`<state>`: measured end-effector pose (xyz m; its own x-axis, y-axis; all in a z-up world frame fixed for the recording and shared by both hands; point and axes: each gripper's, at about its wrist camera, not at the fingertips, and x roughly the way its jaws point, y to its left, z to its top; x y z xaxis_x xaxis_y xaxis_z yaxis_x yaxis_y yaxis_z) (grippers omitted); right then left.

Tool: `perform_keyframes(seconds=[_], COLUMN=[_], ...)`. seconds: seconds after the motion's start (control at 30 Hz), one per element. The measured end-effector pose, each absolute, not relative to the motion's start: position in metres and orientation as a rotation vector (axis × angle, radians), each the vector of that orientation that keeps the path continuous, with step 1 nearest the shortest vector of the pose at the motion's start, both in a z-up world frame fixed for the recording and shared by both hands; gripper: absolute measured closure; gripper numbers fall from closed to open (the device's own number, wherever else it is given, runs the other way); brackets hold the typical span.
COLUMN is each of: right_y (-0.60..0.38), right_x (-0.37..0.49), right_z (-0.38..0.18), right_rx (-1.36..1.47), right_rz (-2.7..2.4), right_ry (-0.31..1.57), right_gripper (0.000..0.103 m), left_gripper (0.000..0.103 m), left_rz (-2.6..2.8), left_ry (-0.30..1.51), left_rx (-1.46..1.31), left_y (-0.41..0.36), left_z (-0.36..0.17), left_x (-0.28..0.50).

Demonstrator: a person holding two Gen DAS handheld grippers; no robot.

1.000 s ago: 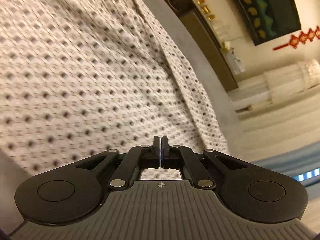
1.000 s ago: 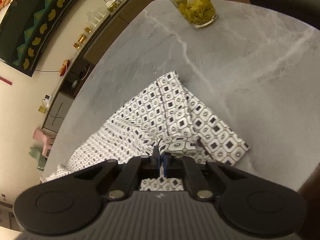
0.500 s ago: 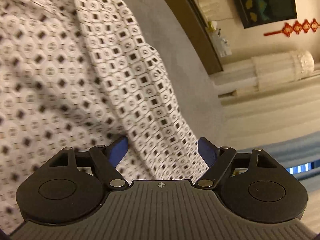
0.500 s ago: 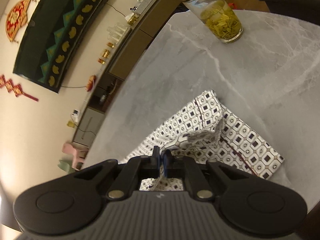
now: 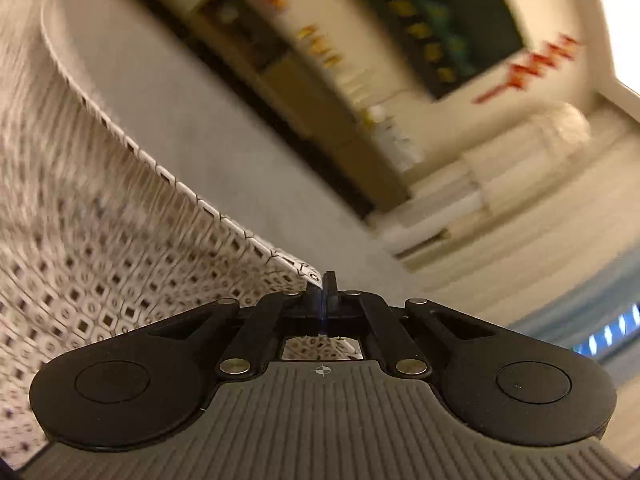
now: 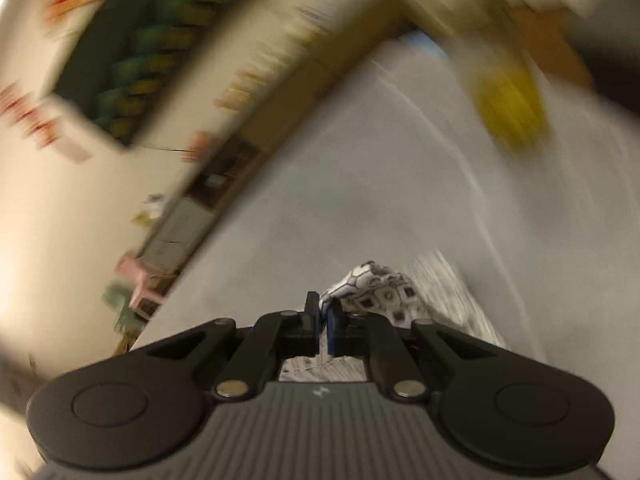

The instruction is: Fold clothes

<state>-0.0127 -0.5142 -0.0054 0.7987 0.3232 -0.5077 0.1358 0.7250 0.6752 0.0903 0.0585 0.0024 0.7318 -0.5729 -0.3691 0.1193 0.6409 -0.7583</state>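
While clamped on one patterned garment (image 5: 100, 272), two tools

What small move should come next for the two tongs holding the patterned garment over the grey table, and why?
Probably carry both pinched edges together across the garment. The left tongs are shut on the patterned garment at its edge, the right tongs pinch a bunched corner, and both edges hang above the grey table, so the fold is only begun.

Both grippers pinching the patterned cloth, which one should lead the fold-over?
Probably left. The left gripper is shut on the patterned cloth at its long free edge, with most of the fabric hanging from it. The right gripper pinches only a small bunched corner.
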Motion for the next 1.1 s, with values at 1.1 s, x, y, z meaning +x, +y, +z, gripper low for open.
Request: perform_keyframes(seconds=[1.1], right_y=[-0.502], right_x=[-0.071], right_z=[-0.061], right_rx=[0.411], right_rz=[0.053], right_ry=[1.086], right_gripper=[0.098], left_gripper=[0.103], left_rz=[-0.373], left_ry=[0.953], left_rx=[-0.507], left_y=[0.014], left_z=[-0.095], left_x=[-0.033])
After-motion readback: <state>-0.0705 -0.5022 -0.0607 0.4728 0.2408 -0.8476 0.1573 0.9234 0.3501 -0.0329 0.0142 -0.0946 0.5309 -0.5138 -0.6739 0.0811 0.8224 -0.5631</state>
